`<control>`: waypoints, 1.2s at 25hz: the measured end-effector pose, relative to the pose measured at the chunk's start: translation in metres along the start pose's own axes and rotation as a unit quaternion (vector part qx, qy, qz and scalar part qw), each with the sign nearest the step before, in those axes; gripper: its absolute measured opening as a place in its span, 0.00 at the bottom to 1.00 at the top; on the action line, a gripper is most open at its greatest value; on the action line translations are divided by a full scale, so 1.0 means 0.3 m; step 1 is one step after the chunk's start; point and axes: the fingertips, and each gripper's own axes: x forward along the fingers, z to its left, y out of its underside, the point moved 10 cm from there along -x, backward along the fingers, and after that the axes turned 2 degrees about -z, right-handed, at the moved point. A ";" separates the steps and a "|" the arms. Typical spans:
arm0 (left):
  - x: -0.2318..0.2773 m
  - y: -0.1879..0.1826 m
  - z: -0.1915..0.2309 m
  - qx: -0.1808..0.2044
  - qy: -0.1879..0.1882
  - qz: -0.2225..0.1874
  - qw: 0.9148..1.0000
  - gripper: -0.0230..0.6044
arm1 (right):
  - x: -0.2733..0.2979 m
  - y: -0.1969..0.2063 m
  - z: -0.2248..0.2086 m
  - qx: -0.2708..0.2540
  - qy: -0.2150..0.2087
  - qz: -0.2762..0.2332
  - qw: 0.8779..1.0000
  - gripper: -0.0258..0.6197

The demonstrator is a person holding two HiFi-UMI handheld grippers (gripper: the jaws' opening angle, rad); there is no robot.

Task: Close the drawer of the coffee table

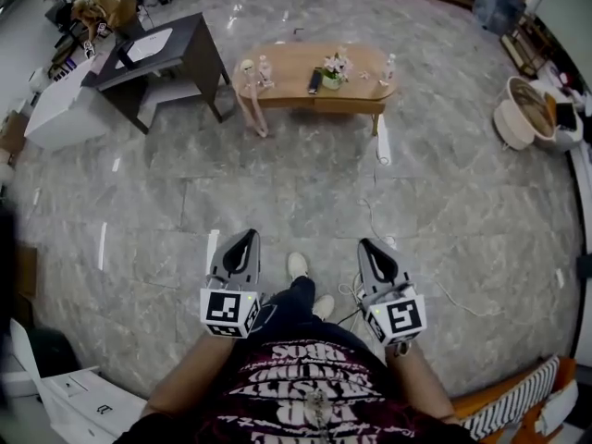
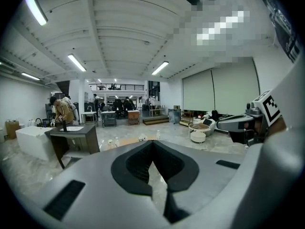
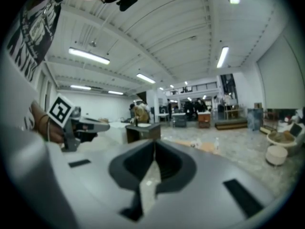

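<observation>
The wooden oval coffee table (image 1: pixel 289 63) stands far ahead across the marble floor, with a dark remote (image 1: pixel 314 81), a small flower pot (image 1: pixel 333 68) and small figurines on top. From here I cannot make out its drawer. My left gripper (image 1: pixel 248 237) and right gripper (image 1: pixel 369 246) are held side by side at waist height, far short of the table, both pointing toward it. Each is shut with nothing between its fingers. In the left gripper view the jaws (image 2: pixel 152 145) meet below the distant table (image 2: pixel 128 140); the right gripper view shows its jaws (image 3: pixel 155 145) the same way.
A dark desk (image 1: pixel 199 40) and a white cabinet (image 1: pixel 55 114) stand at the far left. A round basket seat (image 1: pixel 518 111) sits at the right. A white cable (image 1: pixel 462 299) trails over the floor. A white box (image 1: pixel 79 400) lies near my left side.
</observation>
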 end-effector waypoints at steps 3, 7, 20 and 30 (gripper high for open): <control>0.031 0.013 -0.011 0.003 0.004 0.008 1.000 0.07 | 0.021 0.011 -0.027 0.010 0.003 0.002 1.000 0.09; 0.078 0.031 -0.028 0.000 0.017 0.023 1.000 0.07 | 0.025 0.025 -0.034 0.019 0.002 0.022 1.000 0.09; 0.324 0.014 0.006 -0.004 0.039 0.016 0.999 0.07 | 0.152 -0.009 -0.179 0.014 0.026 0.031 0.999 0.09; 0.512 -0.119 0.223 -0.011 0.039 -0.035 0.999 0.07 | 0.401 -0.181 -0.226 -0.012 0.045 0.015 0.999 0.09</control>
